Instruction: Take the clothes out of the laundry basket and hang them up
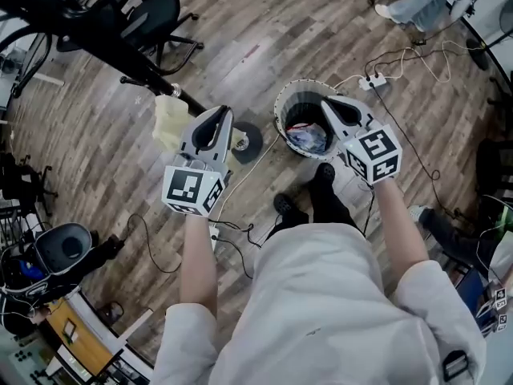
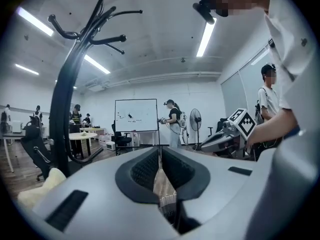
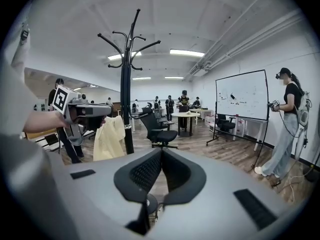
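Note:
A round laundry basket stands on the wood floor in front of my feet, with blue and white clothes bunched inside. A pale yellow garment hangs on the black coat rack, also visible as the yellow garment beside the rack pole. My left gripper is held level just right of that garment, its jaws together and empty. My right gripper hovers over the basket's far rim, shut with nothing in it. In the left gripper view the tips meet; in the right gripper view the tips touch too.
The rack's round base sits between the grippers. A black office chair stands beyond the rack. Cables and a power strip lie right of the basket. A whiteboard and a person stand farther off.

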Demonstrator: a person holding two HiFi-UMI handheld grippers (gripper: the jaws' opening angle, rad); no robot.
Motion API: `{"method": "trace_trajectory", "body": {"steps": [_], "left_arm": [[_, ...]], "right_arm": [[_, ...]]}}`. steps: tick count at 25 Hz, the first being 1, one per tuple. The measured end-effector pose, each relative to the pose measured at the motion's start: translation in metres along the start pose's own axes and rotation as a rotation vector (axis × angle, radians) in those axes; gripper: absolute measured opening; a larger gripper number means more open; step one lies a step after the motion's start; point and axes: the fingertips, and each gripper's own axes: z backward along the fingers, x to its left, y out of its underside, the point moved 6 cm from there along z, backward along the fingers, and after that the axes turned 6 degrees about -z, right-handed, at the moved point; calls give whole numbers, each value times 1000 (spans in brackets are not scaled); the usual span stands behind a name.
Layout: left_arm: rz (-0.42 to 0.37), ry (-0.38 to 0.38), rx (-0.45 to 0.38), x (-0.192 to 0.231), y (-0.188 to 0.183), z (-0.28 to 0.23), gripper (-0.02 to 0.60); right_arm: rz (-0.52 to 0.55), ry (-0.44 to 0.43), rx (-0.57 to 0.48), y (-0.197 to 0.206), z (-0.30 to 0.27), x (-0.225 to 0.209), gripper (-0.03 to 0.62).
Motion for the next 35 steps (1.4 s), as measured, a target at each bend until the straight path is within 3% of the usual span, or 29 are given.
{"method": "trace_trajectory", "body": {"steps": [8, 15, 26, 35], "left_arm": [[25, 126, 45, -41, 15, -62, 32], [56, 185, 113, -72, 32, -112, 32], [189, 119, 218, -92, 72, -172, 32], [233, 84, 372, -116, 119, -205, 32]], "right_arm": [[-51, 66, 34, 29, 25, -43, 8], [-92, 65, 79, 51, 29, -82, 8], [-168, -27, 192, 97, 5, -127, 8], [-217, -76, 289, 146, -23, -160, 8]]}}
